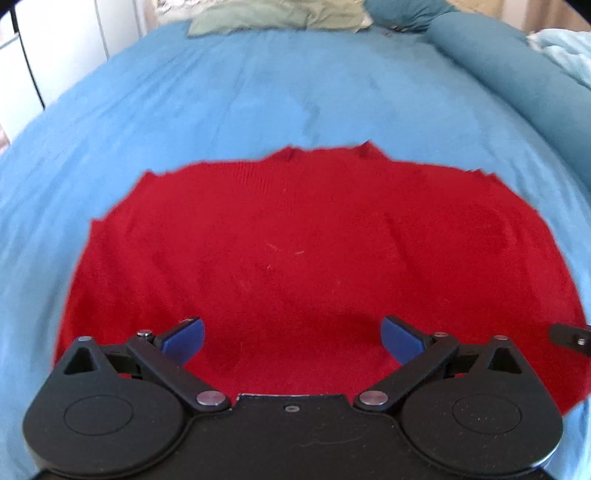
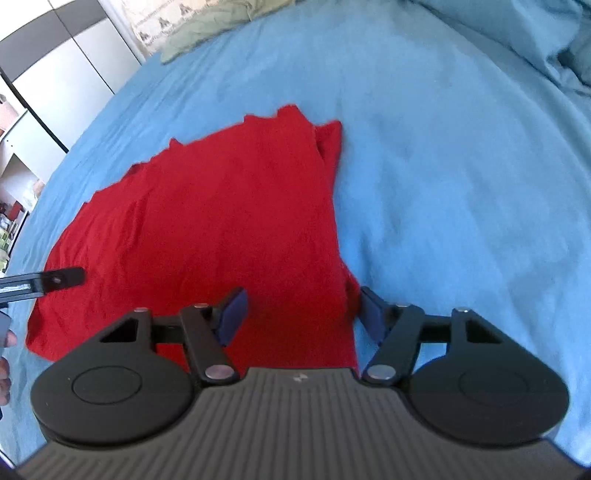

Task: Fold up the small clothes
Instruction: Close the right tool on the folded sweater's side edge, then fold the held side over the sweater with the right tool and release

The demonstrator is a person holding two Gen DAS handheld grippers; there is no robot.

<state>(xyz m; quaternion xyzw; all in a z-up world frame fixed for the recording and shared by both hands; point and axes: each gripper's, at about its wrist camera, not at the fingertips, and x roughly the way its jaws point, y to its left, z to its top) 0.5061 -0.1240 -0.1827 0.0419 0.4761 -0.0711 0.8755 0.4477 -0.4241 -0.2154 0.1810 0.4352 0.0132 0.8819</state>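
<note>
Covering the bed, your blue sheet carries the red garment flat at its middle, green pillows at twelve o'clock. Both your left gripper and right gripper gape, pinching nothing. Only the right view shows wardrobe doors at ten o'clock; the garment's near hem hides behind both grippers.
</note>
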